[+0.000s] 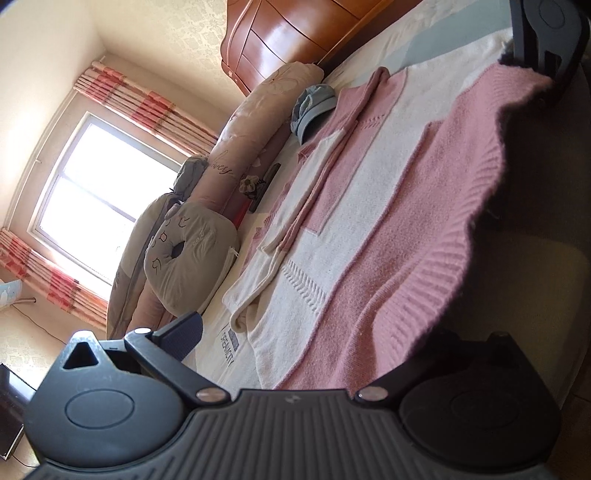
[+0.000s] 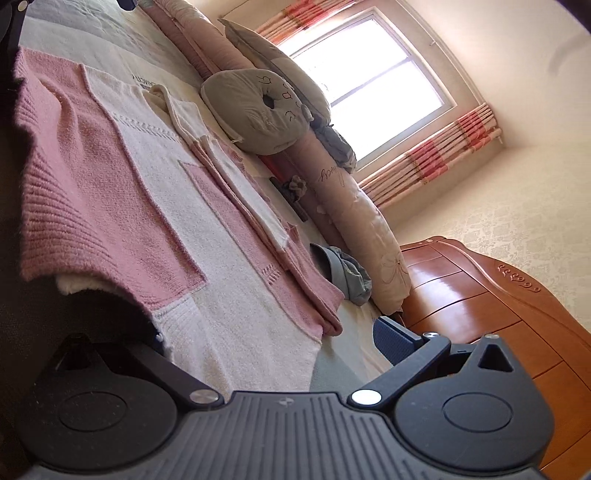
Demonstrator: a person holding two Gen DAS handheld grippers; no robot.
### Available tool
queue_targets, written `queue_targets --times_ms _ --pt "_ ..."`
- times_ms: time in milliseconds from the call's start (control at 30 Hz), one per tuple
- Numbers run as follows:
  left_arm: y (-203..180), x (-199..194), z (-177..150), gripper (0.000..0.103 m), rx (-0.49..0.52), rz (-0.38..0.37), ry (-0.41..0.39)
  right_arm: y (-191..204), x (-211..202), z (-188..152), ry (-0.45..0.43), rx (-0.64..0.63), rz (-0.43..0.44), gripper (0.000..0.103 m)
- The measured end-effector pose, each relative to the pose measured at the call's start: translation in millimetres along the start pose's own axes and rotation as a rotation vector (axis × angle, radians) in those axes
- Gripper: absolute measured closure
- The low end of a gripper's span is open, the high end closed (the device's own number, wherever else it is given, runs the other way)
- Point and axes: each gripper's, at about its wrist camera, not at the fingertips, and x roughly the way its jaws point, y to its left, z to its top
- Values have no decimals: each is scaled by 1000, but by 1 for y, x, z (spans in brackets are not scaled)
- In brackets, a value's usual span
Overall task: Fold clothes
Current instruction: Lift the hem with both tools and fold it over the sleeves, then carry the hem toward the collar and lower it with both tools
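Grey cat cushion, long bolster, wooden headboard, window; blue item, perhaps cap.

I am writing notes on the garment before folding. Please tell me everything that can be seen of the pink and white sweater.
The pink and white sweater is a knitted garment in large pink and cream blocks, with a ribbed pink hem and small openwork stitch rows. It lies spread flat on the bed, sleeves folded in over the body. Its hem edge is raised and wavy near both tongs; the left tongs and right tongs stand at that edge, one finger of each hidden by the knit.
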Motion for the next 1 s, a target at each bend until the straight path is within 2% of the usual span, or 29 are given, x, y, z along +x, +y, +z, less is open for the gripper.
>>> queue_targets --times_ms 100,200,267,467,600,733,867,1000 --pt "7 1 1 0 -31 19 -6 -3 3 1 -4 -5 -15 0" --pt "7 5 -1 0 -50 -18 23 -2 5 0 7 -3 -2 0" --pt "3 7 -5 0 -30 -5 27 -1 5 -1 9 -11 -2 0" --pt "14 3 -3 0 -93 68 10 -2 5 0 6 -4 -37 0" --pt "10 12 -6 0 -109 -24 59 -1 7 1 17 5 -6 0" --pt "2 12 -9 0 -82 -7 65 7 6 -4 24 -25 16 0" --pt "12 7 -5 0 -105 61 28 0 5 -2 11 -6 -41 0" --pt "20 4 -3 0 -112 93 10 -7 5 2 -8 3 -97 0"
